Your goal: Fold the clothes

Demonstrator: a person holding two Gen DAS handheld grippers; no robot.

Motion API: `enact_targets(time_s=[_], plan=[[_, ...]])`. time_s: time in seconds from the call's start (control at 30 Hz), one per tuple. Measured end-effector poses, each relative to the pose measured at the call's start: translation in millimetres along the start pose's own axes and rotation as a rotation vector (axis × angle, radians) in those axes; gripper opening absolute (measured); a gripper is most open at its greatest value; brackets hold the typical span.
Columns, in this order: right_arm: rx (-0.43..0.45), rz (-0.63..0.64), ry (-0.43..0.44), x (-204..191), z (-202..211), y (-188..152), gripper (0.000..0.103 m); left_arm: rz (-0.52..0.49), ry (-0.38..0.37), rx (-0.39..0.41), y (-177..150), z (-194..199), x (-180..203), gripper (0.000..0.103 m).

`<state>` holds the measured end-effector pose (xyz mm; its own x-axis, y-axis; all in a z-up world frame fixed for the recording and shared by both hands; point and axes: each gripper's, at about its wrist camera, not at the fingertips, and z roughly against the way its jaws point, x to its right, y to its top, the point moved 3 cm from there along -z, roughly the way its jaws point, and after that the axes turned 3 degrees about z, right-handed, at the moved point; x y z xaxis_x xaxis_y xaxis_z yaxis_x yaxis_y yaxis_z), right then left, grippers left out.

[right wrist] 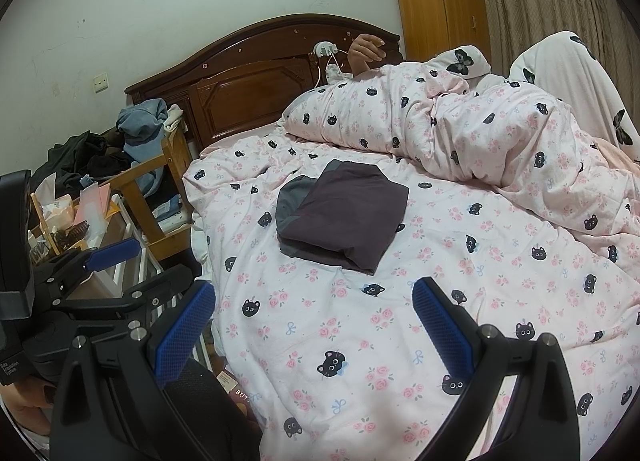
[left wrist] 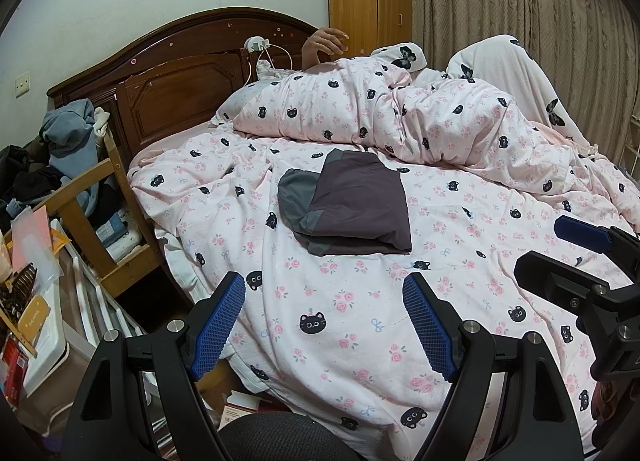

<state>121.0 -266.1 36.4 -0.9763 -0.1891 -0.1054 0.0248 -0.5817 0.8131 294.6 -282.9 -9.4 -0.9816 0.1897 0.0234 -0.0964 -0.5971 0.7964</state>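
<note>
A bed [left wrist: 460,341] fills both views, covered by a pink-and-white duvet [right wrist: 360,341] printed with roses, bows and black cat faces; the duvet is bunched into a long heap along the far side, and a person's hand [left wrist: 324,45] rises behind it by the dark wooden headboard [left wrist: 180,89]. Near the middle of the bed lies the folded garment [left wrist: 352,205], a flat, roughly square bundle of dark purple-brown cloth with grey panels showing at its left edge and front corner, layers stacked neatly. The left gripper [left wrist: 324,325] hangs above the near duvet, its blue-padded jaws wide apart with nothing between them. The right gripper [right wrist: 316,337], just beside it, likewise has its jaws spread and empty, well short of the garment.
</note>
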Motion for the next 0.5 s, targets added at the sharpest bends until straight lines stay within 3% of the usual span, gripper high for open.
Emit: enact_targets(time_s=[0.5], plan=[[-0.005,-0.005,0.001,2.4,-2.8,-1.1,0.101,-0.004,0.002,-0.003,-0.7,-0.7,1.0,0.077]])
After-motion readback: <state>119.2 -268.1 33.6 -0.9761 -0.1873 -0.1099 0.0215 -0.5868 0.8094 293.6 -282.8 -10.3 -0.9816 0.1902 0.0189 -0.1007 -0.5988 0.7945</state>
